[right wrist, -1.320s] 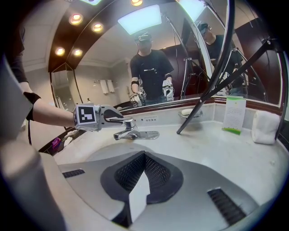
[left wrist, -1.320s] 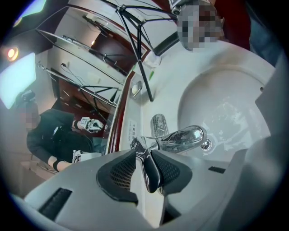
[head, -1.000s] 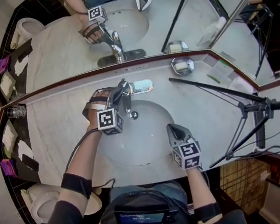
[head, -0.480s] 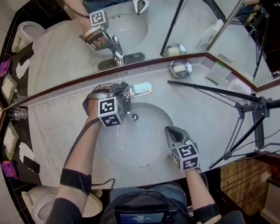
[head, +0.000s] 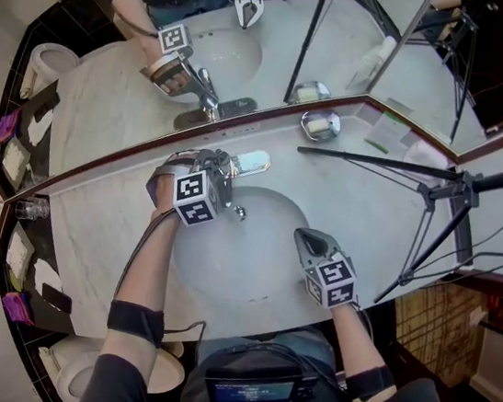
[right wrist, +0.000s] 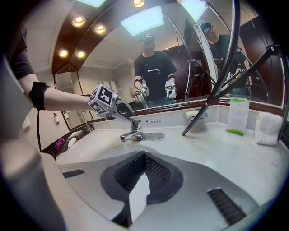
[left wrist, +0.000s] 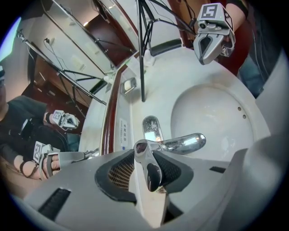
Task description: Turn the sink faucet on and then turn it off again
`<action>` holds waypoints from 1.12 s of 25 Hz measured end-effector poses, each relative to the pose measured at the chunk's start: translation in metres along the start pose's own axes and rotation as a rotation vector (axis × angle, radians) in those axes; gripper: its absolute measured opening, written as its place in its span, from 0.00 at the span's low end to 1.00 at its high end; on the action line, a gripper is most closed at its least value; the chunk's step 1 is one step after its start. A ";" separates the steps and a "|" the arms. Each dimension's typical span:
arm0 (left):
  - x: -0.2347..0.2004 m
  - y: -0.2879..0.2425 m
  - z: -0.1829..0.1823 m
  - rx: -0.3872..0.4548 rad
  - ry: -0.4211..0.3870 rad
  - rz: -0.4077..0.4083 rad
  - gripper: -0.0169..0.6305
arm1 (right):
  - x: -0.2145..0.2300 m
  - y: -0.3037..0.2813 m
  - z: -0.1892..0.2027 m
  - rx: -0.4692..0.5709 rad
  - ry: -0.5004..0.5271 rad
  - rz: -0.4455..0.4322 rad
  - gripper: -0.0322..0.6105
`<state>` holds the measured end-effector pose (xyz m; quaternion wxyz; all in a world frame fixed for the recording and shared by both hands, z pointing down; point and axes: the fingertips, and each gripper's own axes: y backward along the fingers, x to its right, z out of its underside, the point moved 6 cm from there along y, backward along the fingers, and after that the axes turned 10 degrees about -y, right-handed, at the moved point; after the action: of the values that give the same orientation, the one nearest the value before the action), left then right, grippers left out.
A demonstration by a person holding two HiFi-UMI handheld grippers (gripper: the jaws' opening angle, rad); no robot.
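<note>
The faucet [head: 229,176] stands at the back edge of the sink basin [head: 255,275], with its spout [left wrist: 186,141] reaching out over the bowl. Its handle [left wrist: 149,164] lies right between the jaws of our left gripper [head: 217,170], which comes at it from the front left and points steeply down. The handle's long axis runs nearly along the gripper's own line, from the faucet body back toward us. The spout crosses that line and heads off to the gripper's right.

The left jaws have just been opening, yet the handle sits between the pads, and we see no gap on either side. We read that as a light hold on it, about half open.

From the right gripper view the handle slants upward off the faucet body. We make out no stream of water in any view, so we cannot tell whether the tap is running.

Our right gripper [head: 302,237] hangs over the front right of the basin, well apart from the faucet, jaws closed together on nothing. The left hand is plainly the nearer. The coming move likely turns on swinging the handle about its root — up or down along that same line.
</note>
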<state>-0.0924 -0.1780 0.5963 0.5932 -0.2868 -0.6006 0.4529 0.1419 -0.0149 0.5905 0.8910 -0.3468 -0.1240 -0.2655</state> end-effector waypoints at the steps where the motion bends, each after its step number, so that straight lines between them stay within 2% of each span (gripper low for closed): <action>1: 0.000 0.000 0.000 0.001 -0.003 -0.001 0.22 | 0.000 0.001 0.000 0.000 0.001 0.000 0.08; 8: 0.002 0.002 0.000 -0.023 -0.017 -0.017 0.23 | -0.006 0.004 -0.003 0.003 0.009 -0.009 0.08; 13: 0.007 0.022 -0.011 0.014 -0.008 -0.049 0.21 | -0.011 0.006 -0.014 0.018 0.028 -0.027 0.08; 17: 0.016 0.039 -0.010 0.009 -0.007 -0.050 0.20 | -0.014 0.006 -0.024 0.029 0.045 -0.043 0.08; 21: 0.020 0.066 -0.009 0.016 0.028 -0.108 0.15 | -0.018 0.006 -0.031 0.029 0.064 -0.063 0.08; 23: 0.020 0.081 -0.007 0.017 0.055 -0.160 0.05 | -0.021 0.005 -0.034 0.029 0.074 -0.075 0.08; 25: 0.023 0.097 -0.004 0.031 0.109 -0.194 0.03 | -0.026 0.003 -0.037 0.029 0.084 -0.088 0.08; 28: 0.033 0.117 -0.001 0.064 0.230 -0.215 0.03 | -0.032 0.001 -0.041 0.029 0.099 -0.105 0.08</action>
<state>-0.1187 -0.0987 0.5077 0.7120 -0.2517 -0.5413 0.3698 0.1174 -0.0302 0.5472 0.8858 -0.3131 -0.1017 -0.3271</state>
